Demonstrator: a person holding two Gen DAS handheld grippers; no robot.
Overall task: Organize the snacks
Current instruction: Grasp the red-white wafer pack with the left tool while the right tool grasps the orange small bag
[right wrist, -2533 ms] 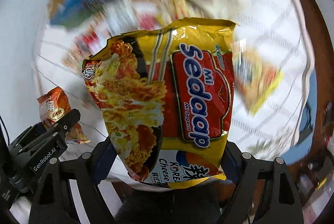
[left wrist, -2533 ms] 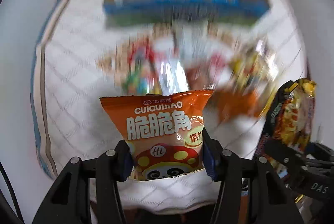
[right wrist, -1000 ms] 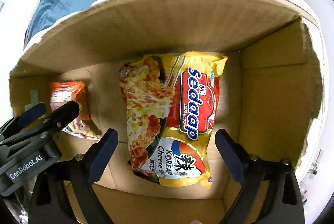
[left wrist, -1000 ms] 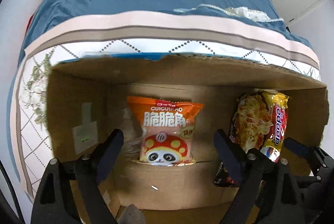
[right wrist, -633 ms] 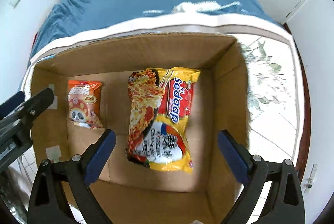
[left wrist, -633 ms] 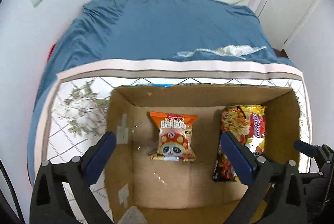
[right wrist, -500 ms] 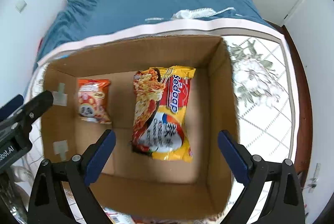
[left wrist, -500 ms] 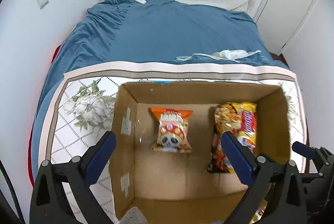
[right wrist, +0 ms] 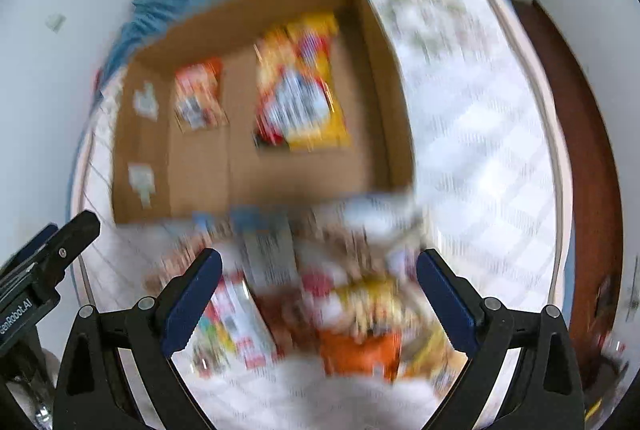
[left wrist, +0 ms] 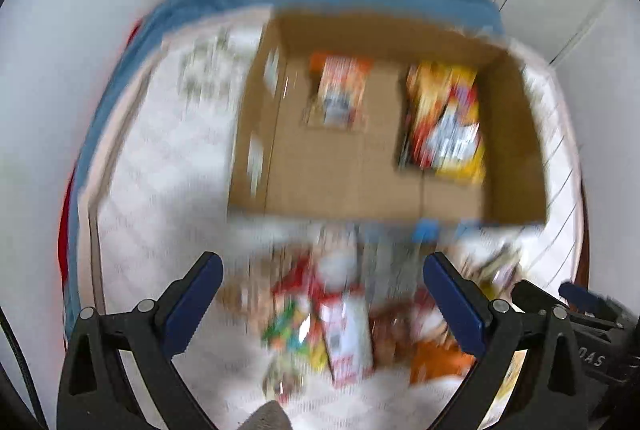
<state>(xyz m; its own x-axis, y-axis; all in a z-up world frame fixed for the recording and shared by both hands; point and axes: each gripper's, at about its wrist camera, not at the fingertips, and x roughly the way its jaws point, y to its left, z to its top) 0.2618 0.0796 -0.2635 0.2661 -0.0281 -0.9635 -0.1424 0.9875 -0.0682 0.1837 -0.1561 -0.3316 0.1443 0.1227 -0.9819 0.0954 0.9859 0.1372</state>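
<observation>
Looking steeply down from above the bed [left wrist: 168, 165], both views blurred. Left wrist view: facing 12 o'clock past the left tongs [left wrist: 320, 294], cardboard box [left wrist: 516, 149] at 12 to 1 o'clock, loose snack pile [left wrist: 344, 326] near at 6. Right wrist view: same heading over the right tongs [right wrist: 318, 292], box at 11 o'clock. Shared: box, pile, quilt; right tongs at 4 o'clock in the left view.
</observation>
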